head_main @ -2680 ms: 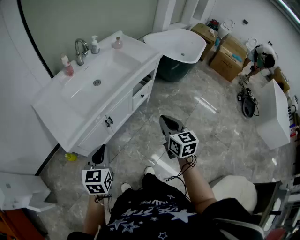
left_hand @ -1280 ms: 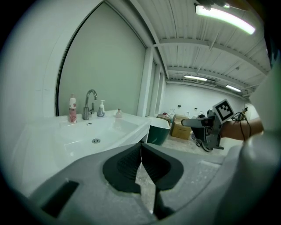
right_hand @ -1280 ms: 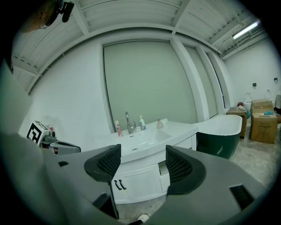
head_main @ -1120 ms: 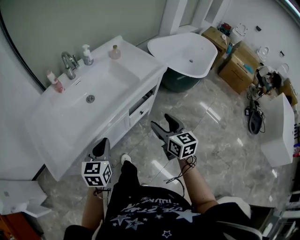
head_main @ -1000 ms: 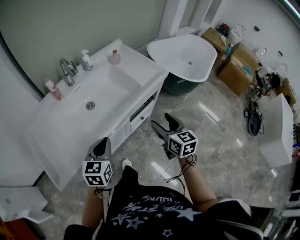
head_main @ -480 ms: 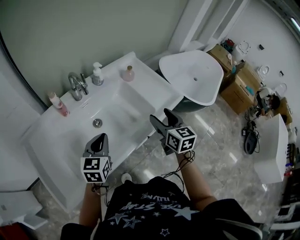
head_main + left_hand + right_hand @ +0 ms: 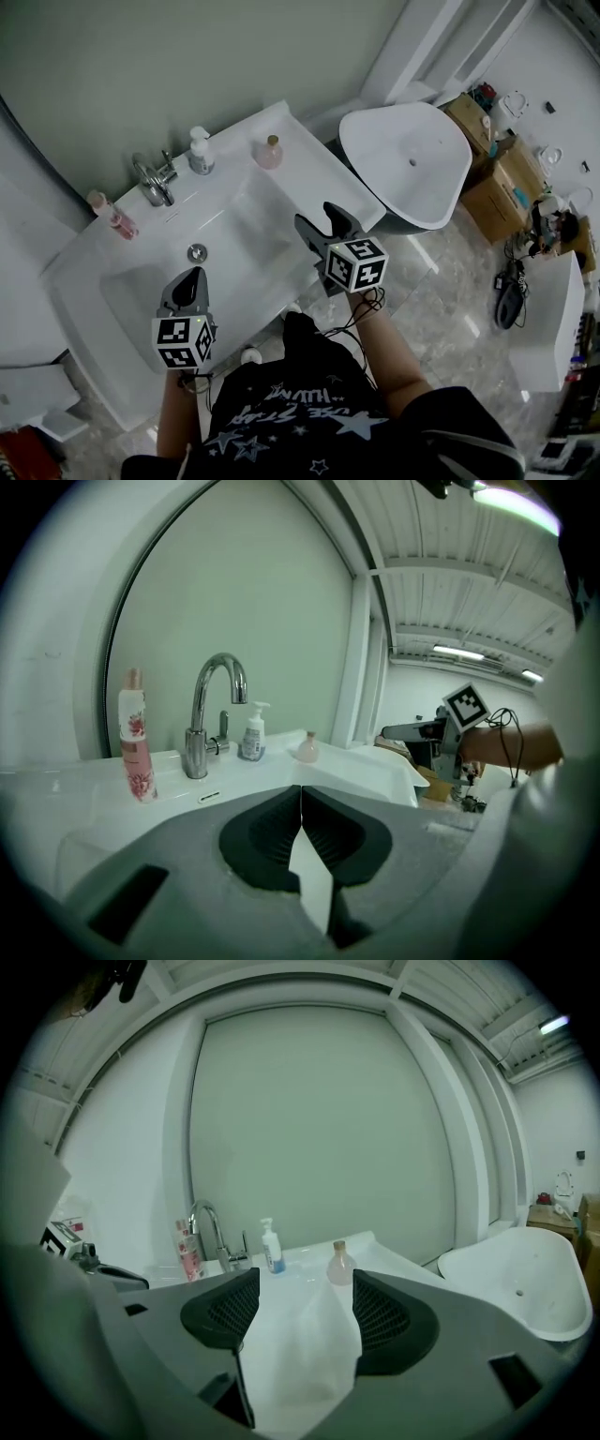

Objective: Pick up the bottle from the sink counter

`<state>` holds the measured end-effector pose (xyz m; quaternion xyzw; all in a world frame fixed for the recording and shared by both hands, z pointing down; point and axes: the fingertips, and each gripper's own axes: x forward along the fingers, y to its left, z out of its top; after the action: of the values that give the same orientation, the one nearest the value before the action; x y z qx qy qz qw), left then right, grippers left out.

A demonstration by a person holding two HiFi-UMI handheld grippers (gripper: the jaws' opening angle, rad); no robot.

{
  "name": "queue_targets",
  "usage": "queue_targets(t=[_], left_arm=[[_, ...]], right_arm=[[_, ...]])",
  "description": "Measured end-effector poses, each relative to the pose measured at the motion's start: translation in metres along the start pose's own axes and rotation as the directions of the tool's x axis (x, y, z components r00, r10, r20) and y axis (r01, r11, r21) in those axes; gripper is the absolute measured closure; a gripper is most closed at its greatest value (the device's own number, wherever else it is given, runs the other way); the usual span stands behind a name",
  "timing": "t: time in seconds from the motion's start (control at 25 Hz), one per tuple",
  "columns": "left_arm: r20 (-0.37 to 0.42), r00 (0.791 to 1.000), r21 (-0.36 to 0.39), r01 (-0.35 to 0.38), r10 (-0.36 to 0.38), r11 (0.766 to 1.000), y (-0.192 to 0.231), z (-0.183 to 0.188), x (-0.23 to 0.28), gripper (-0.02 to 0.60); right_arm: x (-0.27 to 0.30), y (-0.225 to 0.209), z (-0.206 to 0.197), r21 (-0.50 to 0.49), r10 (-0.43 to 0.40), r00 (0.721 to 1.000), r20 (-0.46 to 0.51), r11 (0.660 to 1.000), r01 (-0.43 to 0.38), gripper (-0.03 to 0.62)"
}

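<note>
Three bottles sat along the back of the glossy white counter [image 7: 84, 272]: a tall pink bottle [image 7: 111, 214] left of the one curved chrome faucet [image 7: 155, 178], a white pump bottle [image 7: 199, 152] just right of it, a squat round bottle [image 7: 270, 152] further right, with only the basin [image 7: 239, 234] between them and both grippers. The left gripper [image 7: 300, 794] had its ribbed jaws pressed together on nothing, the right gripper [image 7: 295, 1302] gaped wide and empty, one oval white tub [image 7: 412, 169] beyond.
</note>
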<state>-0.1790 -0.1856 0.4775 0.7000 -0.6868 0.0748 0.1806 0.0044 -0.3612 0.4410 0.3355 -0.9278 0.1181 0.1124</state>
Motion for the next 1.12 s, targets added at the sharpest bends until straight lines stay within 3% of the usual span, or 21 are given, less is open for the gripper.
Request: queue_targets(t=[0.32,0.68,0.88,1.12], left_arm=[[-0.022,0.985,-0.069,-0.17,0.169,0.983,0.001,0.022,0.039,0.561],[-0.076,0.937,-0.128,-0.348,0.34,0.929,0.007,0.028,0.066,0.561],[-0.124,0.91,-0.147,-0.41,0.395,0.9,0.005,0.023,0.075,0.561],[-0.164,0.894,-0.162,-0.442,0.417,0.882,0.003,0.016,0.085,0.561]], right_arm=[[0.089,-0.039,0.025,-0.05,0.151,0.987,-0.053,0.987,-0.153,0.31],[0.189,-0.053,0.017,-0.121,0.289,0.946,-0.146,0.944,-0.307,0.31],[0.227,-0.055,0.002,-0.172,0.309,0.931,-0.194,0.924,-0.343,0.313],[0.25,-0.052,-0.009,-0.211,0.319,0.929,-0.19,0.911,-0.356,0.34]])
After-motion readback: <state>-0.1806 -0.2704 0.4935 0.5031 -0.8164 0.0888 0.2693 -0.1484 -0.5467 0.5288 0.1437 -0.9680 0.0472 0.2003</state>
